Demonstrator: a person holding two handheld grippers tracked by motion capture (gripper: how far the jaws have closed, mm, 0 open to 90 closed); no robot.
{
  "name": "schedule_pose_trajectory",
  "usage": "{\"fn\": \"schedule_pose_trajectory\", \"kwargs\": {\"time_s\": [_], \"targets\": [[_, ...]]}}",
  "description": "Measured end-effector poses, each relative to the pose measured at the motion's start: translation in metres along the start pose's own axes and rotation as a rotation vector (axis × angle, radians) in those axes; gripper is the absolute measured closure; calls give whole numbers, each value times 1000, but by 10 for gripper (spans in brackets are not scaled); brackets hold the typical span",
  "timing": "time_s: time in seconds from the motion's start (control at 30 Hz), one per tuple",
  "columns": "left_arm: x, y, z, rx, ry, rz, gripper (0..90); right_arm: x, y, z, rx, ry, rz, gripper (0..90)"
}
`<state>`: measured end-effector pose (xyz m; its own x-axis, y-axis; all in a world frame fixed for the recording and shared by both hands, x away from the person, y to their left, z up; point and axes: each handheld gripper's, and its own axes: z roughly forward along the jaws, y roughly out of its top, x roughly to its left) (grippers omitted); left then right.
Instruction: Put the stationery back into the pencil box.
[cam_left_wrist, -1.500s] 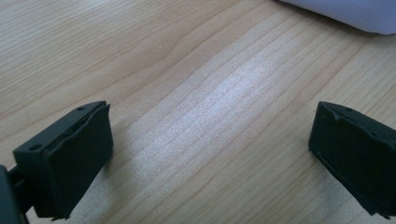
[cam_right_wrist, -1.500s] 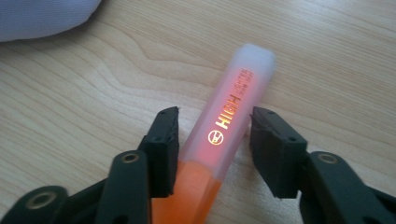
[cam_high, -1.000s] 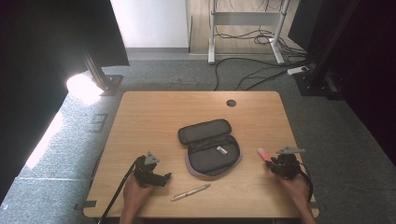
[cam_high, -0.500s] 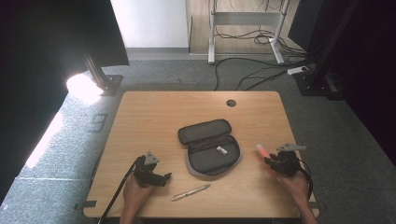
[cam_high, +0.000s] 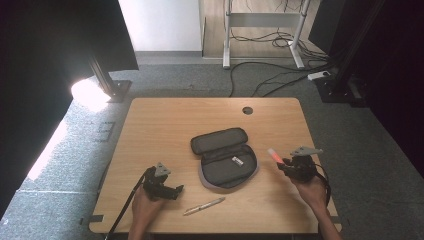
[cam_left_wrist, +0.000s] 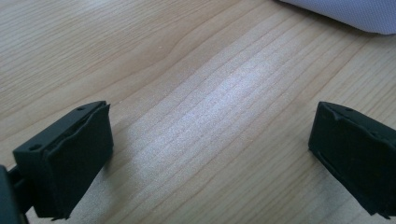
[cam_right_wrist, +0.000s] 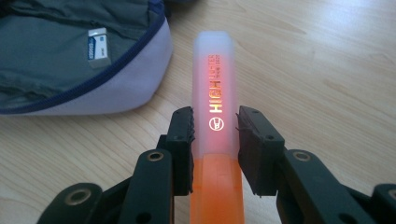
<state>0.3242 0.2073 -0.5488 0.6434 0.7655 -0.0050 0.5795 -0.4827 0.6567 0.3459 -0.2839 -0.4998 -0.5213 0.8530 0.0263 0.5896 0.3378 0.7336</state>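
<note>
An orange highlighter (cam_right_wrist: 215, 107) with a frosted cap is clamped between the pads of my right gripper (cam_right_wrist: 215, 135), cap end pointing away. In the high view that gripper (cam_high: 286, 164) holds the highlighter (cam_high: 274, 154) above the table's right side, just right of the open grey pencil case (cam_high: 225, 157). My left gripper (cam_high: 176, 191) rests near the front left of the table, jaws wide apart over bare wood (cam_left_wrist: 210, 121), nothing between them. A silver pen (cam_high: 204, 206) lies on the table right of the left gripper.
A small white item (cam_high: 237, 161) sits inside the pencil case, also seen as a white label (cam_right_wrist: 97, 44). The wooden table (cam_high: 165, 125) has a cable hole (cam_high: 247, 110) at the back. Cables and desk legs lie on the floor beyond.
My right gripper has risen a little with the highlighter and shifted slightly toward the pencil case. The left gripper has stayed put.
</note>
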Motion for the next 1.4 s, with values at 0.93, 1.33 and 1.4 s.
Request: {"fn": "schedule_pose_trajectory", "kwargs": {"time_s": [0.93, 1.33, 1.4], "targets": [[0, 0, 0, 0, -1, -1, 0, 29, 41, 14, -5, 63, -94, 656], [0, 0, 0, 2, 0, 2, 0, 51, 54, 27, 1, 101, -148, 656], [0, 0, 0, 1, -1, 1, 0, 55, 55, 29, 5, 108, -155, 656]]}}
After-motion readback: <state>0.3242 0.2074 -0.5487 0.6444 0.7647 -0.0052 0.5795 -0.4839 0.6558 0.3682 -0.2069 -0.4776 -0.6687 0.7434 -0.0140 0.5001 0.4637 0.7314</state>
